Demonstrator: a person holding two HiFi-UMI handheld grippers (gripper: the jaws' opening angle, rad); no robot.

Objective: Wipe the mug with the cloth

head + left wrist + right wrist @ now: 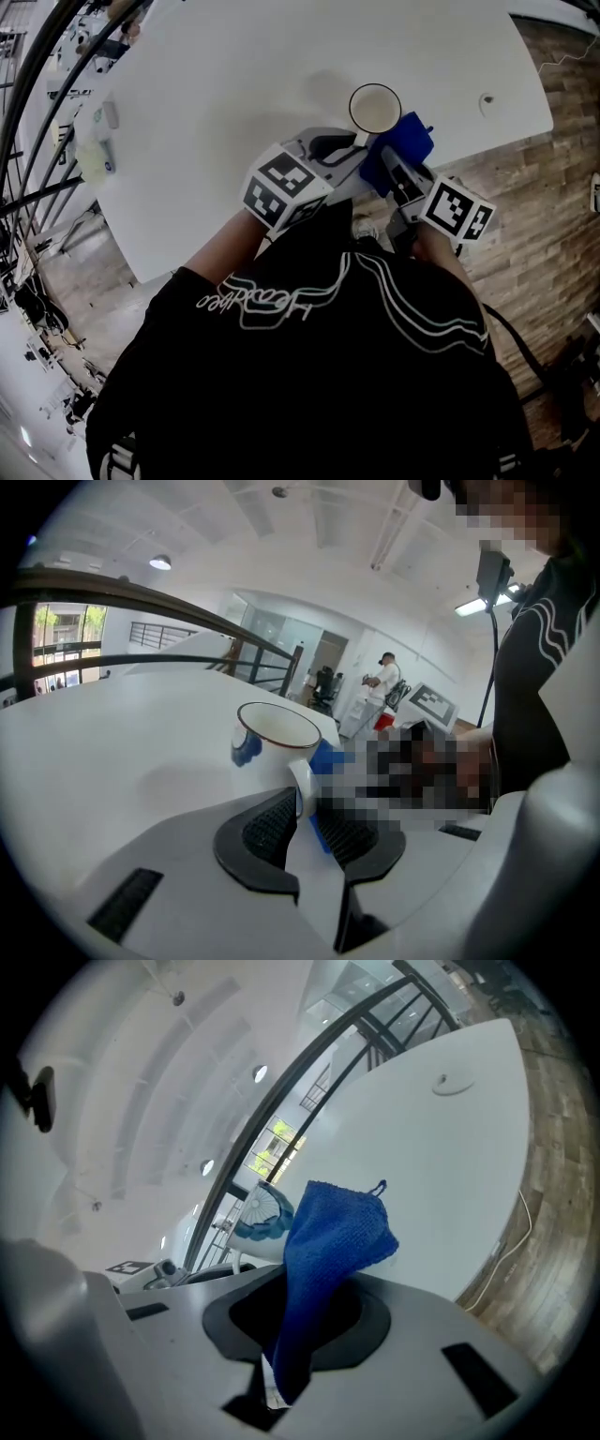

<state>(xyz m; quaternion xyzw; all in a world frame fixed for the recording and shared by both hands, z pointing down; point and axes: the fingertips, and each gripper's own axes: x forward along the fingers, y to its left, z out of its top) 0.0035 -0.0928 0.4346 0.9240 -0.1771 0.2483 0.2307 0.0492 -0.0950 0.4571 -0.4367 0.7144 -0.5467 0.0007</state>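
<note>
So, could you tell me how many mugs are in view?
1: the white mug near the table edge, its handle in the left gripper, beside the blue cloth in the right gripper.

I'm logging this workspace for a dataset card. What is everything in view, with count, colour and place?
mug: one, white with a blue pattern and a dark rim, at the table's near side
cloth: one, blue, right beside the mug
table: one, white, with rounded corners
small fitting: one, dark, in the tabletop at the far right
pale objects: a few, greenish and grey, at the table's left edge; too blurred to name
floor: wood-patterned, to the right of the table
left gripper: one, white with black pads, shut on the mug's handle
right gripper: one, the same colours, shut on the cloth
top: the person's, black with white lines, at the bottom of the head view
</note>
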